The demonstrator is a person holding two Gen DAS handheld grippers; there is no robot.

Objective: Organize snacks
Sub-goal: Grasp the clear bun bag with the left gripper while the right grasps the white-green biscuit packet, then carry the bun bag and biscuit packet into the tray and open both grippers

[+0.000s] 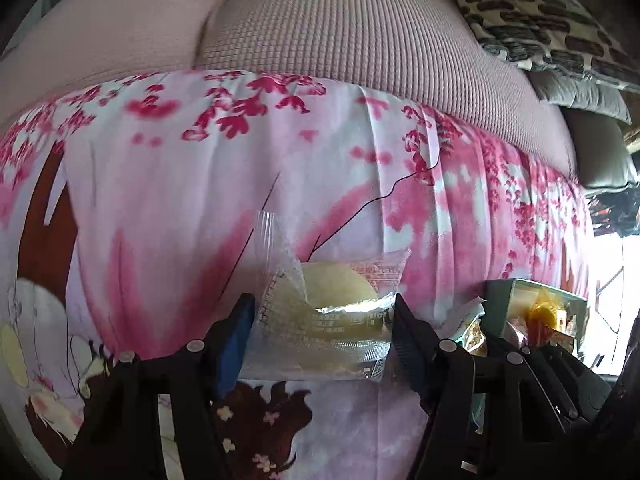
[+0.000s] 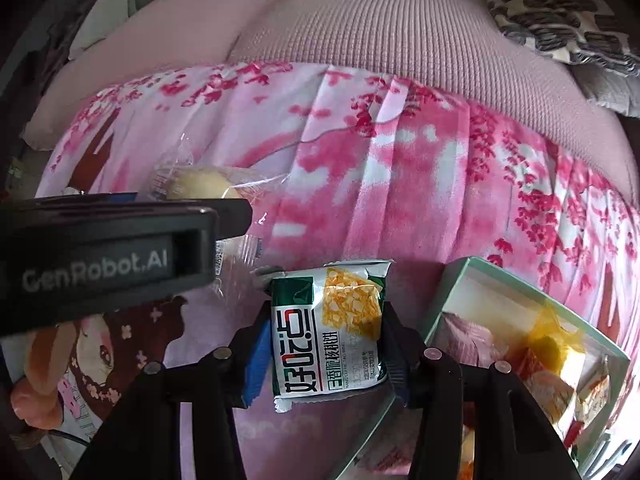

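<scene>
My left gripper is shut on a clear-wrapped pale yellow cake and holds it over the pink floral cloth. In the right wrist view the same cake shows behind the left gripper's black body. My right gripper is shut on a green and white snack packet with a yellow crisp picture, just left of the pale green box. The box also shows at the right of the left wrist view.
The box holds several wrapped snacks, yellow, orange and pink. The cloth covers a pink sofa seat with a ribbed pink backrest. A patterned cushion lies at the far right. A hand shows at lower left.
</scene>
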